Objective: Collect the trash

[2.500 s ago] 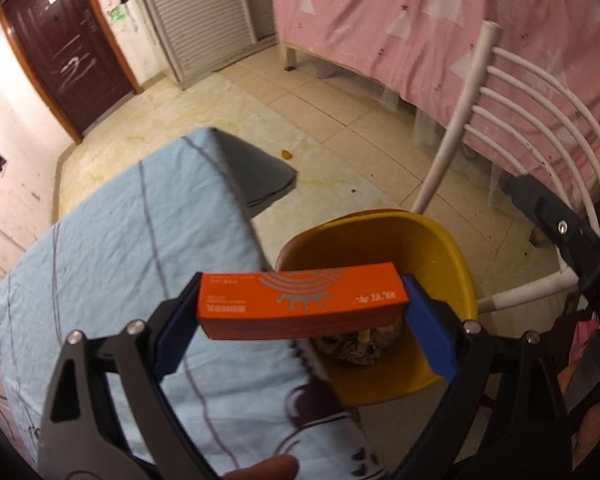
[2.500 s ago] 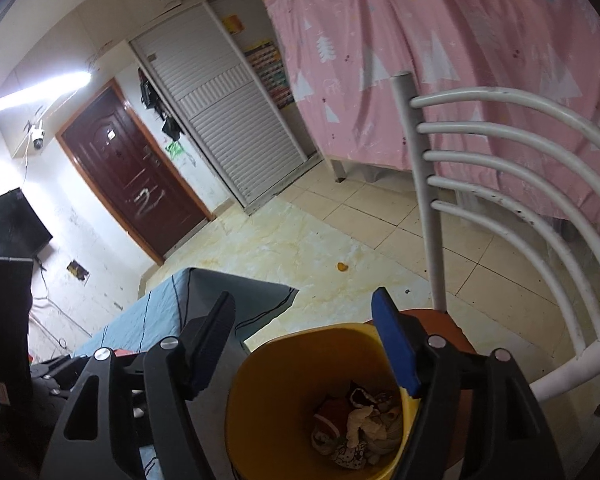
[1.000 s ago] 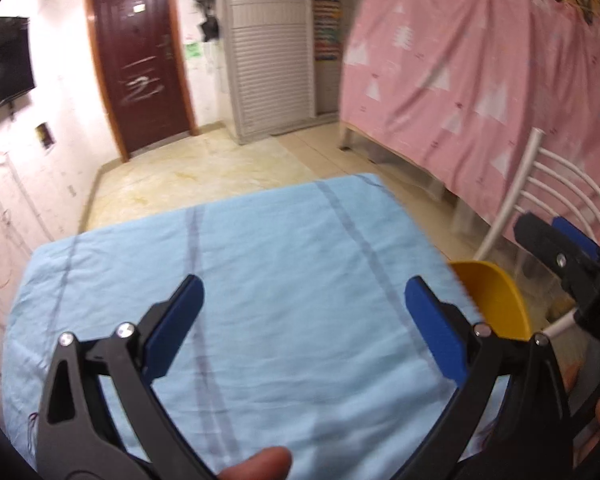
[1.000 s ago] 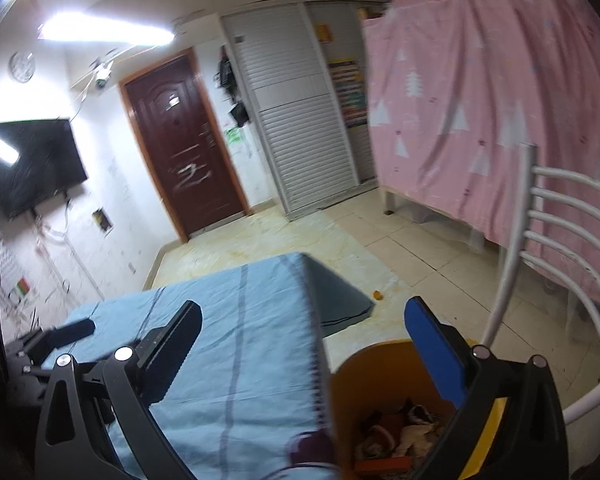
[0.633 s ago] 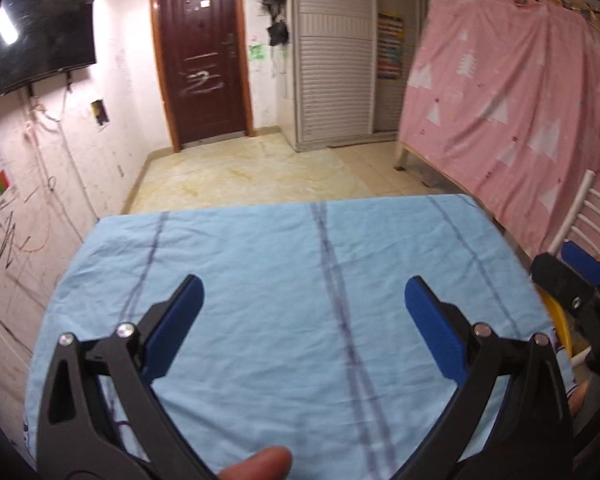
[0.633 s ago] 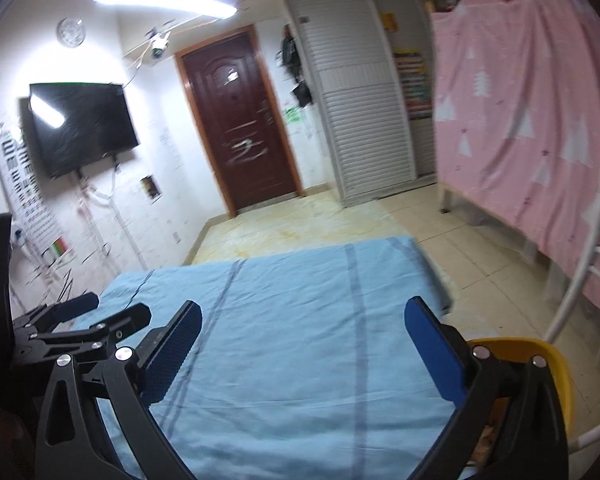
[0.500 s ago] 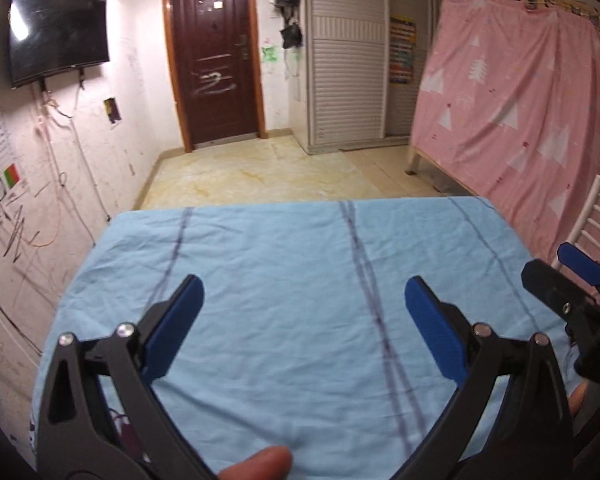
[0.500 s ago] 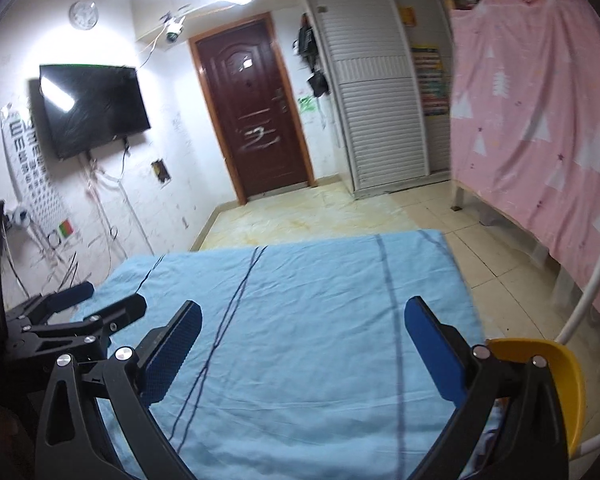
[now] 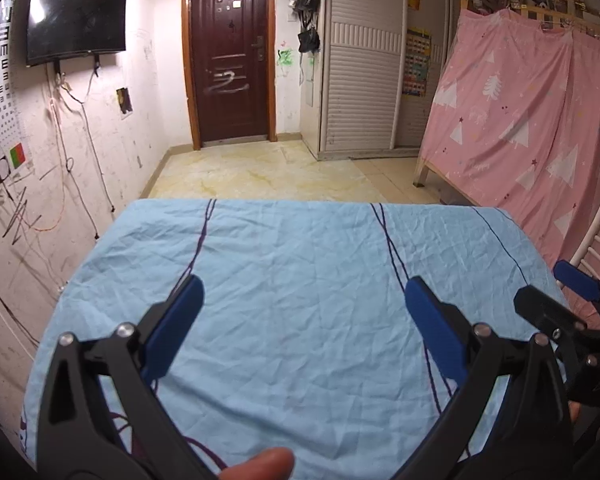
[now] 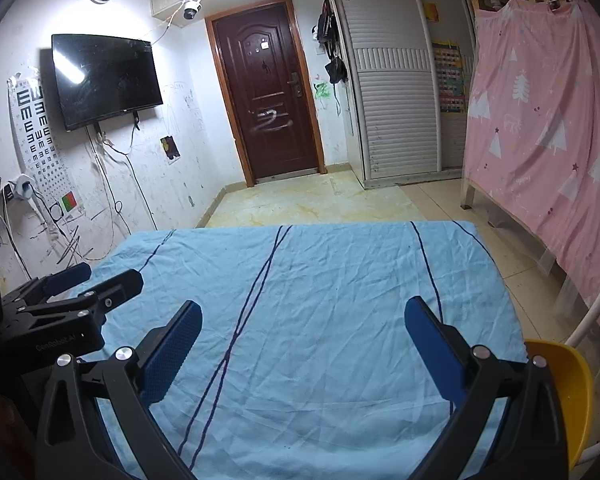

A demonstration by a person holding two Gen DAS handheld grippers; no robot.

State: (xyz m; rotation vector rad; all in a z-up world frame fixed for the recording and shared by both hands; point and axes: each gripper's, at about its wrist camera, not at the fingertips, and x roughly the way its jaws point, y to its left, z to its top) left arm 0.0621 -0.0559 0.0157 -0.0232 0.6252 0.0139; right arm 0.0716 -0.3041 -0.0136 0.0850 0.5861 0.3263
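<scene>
Left wrist view: the left gripper (image 9: 302,316) hovers over the wrinkled light-blue cloth with dark stripes covering the tabletop (image 9: 300,264), its blue-padded jaws spread wide and holding nothing. A fingertip (image 9: 260,462) shows at 6 o'clock. No trash lies anywhere on the cloth here, so nothing sits between or ahead of the jaws. The right gripper (image 9: 556,296) pokes in at 3 o'clock, just beside the tabletop's right edge, with the white slatted chair back (image 9: 596,232) behind it.

Right wrist view: the right gripper (image 10: 300,328) also stands with jaws wide apart and empty above the same cloth. The left gripper shows at 9 o'clock. The round yellow plastic bin (image 10: 568,392) peeks out at 4 o'clock, below the tabletop's right edge and just past the right-hand jaw; its contents are hidden. The right hand is the nearer one to the bin. I judge the tabletop cleared, since no piece remains in either view; any further trash would have to lie outside these frames.
</scene>
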